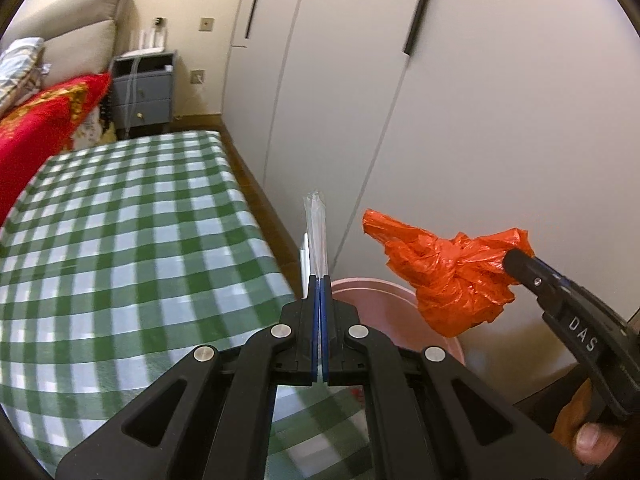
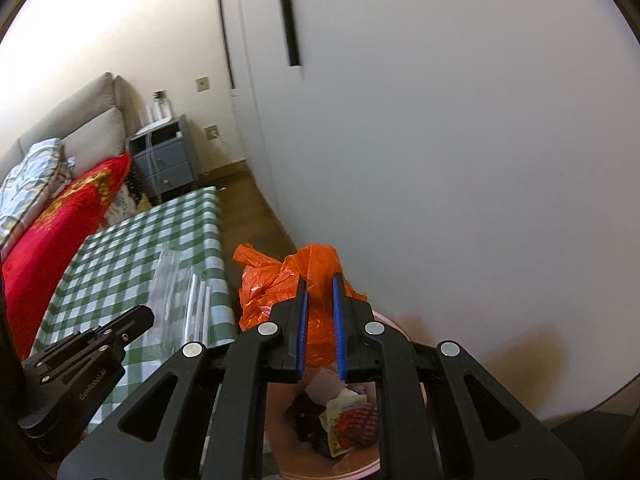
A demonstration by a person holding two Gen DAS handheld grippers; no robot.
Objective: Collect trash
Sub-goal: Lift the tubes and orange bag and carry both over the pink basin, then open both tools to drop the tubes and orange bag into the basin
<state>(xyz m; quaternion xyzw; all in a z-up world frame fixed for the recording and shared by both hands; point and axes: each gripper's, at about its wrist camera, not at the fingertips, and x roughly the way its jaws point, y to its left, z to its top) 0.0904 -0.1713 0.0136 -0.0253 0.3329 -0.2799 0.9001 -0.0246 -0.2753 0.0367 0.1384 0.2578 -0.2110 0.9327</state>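
My right gripper (image 2: 321,280) is shut on a crumpled orange plastic bag (image 2: 276,280), held above the pink trash bin (image 2: 394,326); the same bag (image 1: 452,276) hangs from it (image 1: 516,260) in the left wrist view, over the bin (image 1: 376,300). My left gripper (image 1: 320,280) is shut on a clear plastic wrapper (image 1: 316,236) that sticks up past its fingertips, near the bin's left rim. In the right wrist view the wrapper (image 2: 180,292) shows over the checked table with the left gripper (image 2: 140,316) at its lower end. Several wrappers lie inside the bin.
A table with a green-and-white checked cloth (image 1: 120,240) stands left of the bin. White wardrobe doors (image 1: 480,120) rise right behind it. A bed with a red blanket (image 1: 36,128) and a grey nightstand (image 1: 142,92) lie further back. A person's thumb (image 1: 592,440) shows at lower right.
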